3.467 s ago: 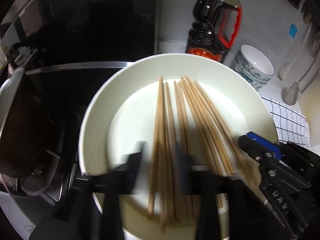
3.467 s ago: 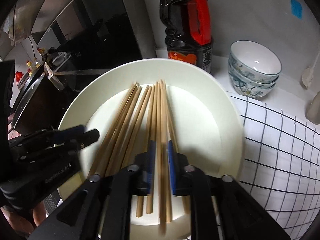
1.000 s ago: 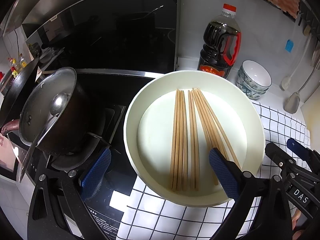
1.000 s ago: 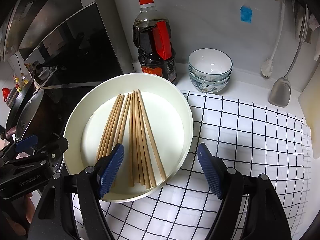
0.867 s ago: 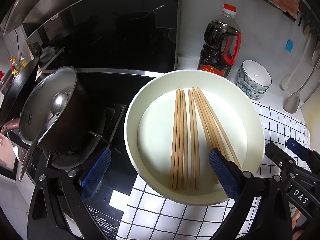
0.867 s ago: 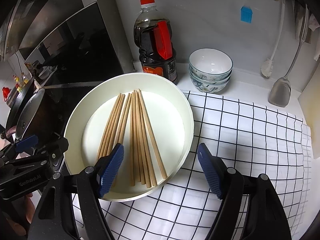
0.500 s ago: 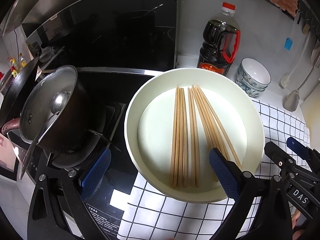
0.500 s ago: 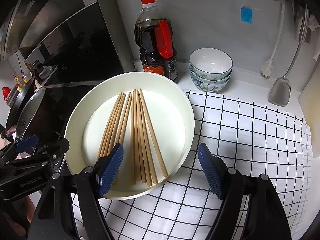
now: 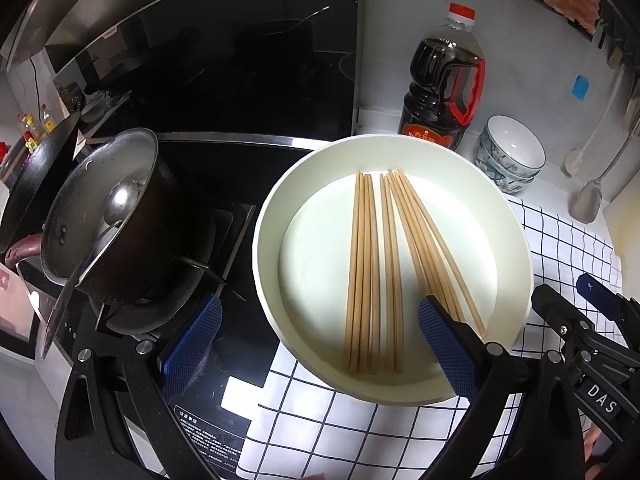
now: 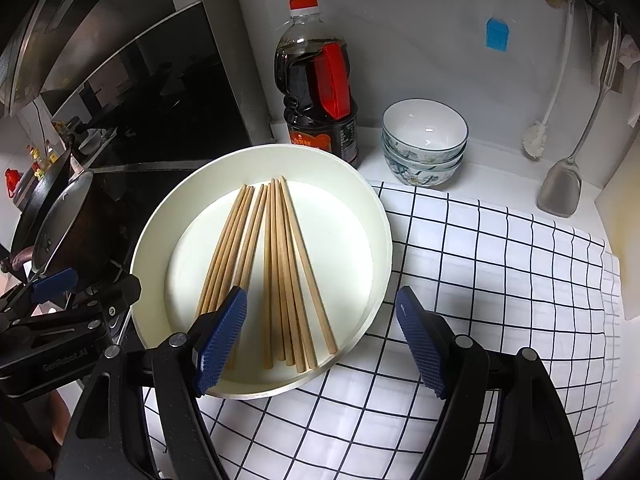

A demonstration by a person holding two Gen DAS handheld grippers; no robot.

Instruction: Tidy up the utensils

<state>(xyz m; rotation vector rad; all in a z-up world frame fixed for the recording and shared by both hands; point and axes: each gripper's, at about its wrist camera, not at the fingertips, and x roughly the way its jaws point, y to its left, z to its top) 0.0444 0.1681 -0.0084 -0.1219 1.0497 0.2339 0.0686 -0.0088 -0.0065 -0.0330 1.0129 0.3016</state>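
Observation:
Several wooden chopsticks [image 9: 384, 268] [image 10: 276, 272] lie side by side in a big white plate [image 9: 272, 216] [image 10: 376, 216], which rests partly on a checked cloth. My left gripper [image 9: 320, 340] hovers above the plate's near-left rim, open wide, blue pads empty. My right gripper [image 10: 322, 340] hangs over the plate's near-right rim, also open with nothing between its pads. Each gripper shows at the edge of the other's view: the right gripper [image 9: 592, 332] and the left gripper [image 10: 68, 312].
A lidded dark pot [image 9: 104, 224] sits on the black stove to the left. A soy sauce bottle [image 10: 318, 84] and stacked bowls [image 10: 424, 140] stand behind the plate. A brush and spatula [image 10: 560, 188] hang at the wall. The white checked cloth [image 10: 500, 280] covers the counter to the right.
Since 3.5 s ago both grippers let go of the chopsticks, opened wide and pulled back up from the plate. Over the last second nothing has visibly moved.

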